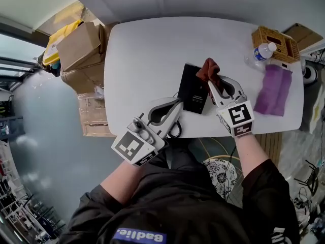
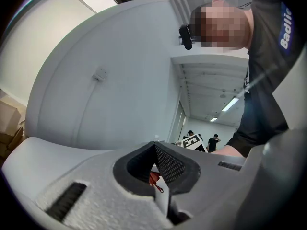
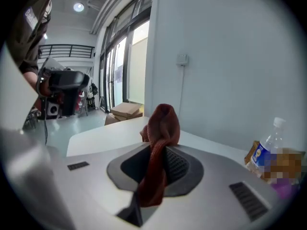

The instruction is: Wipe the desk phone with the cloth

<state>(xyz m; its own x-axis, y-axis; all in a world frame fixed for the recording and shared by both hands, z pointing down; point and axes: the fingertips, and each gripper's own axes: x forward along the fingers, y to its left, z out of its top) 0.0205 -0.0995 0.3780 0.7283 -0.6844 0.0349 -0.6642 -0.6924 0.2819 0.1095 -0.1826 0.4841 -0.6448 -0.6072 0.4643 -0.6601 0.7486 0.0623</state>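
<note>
One cloth pinched in right hand-held gripper; left hand-held gripper closed, by table edge

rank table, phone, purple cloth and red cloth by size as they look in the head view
1. table, by far the largest
2. purple cloth and phone: they look about alike, and the phone is partly covered, so no ranking between them
3. red cloth, bunched up, clearly smallest
</note>
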